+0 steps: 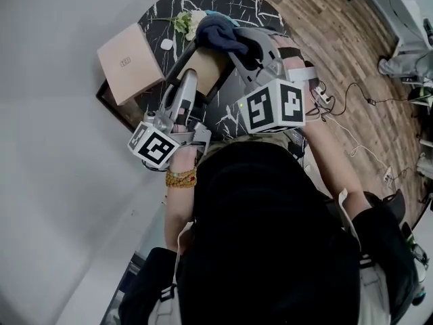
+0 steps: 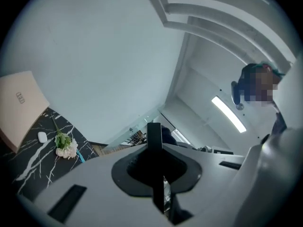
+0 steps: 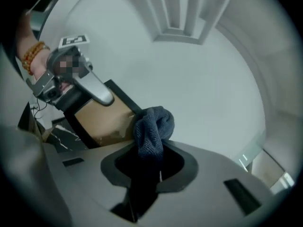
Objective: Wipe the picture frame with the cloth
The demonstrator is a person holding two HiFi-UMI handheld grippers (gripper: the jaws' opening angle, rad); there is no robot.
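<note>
1. I am holding the left gripper (image 1: 189, 80) with its jaws closed tight on the thin black rim of the picture frame (image 1: 206, 70). In the left gripper view the rim is standing edge-on straight between the jaws.
2. I am keeping the right gripper (image 1: 238, 46) clamped on the dark blue cloth (image 3: 152, 129). The cloth is bunching out just ahead of those jaws and touching the frame's near rim.
3. Progress, as I am judging it: frame and cloth are both in hand and meeting, so wiping is starting or under way. I am not able to tell how much of the tan panel is wiped already; most of it appears to be left.
4. Edges: the left gripper's finger is lying across the panel's far side from the right jaws, so that is limiting any stroke.
5. Room: the frame is tilting up off the table (image 1: 230, 2). The pink box (image 1: 128, 59) is sitting beside the left jaws and the flower (image 1: 184, 22) beyond them, both near. On the right jaws' outer side I am seeing open air.
</note>
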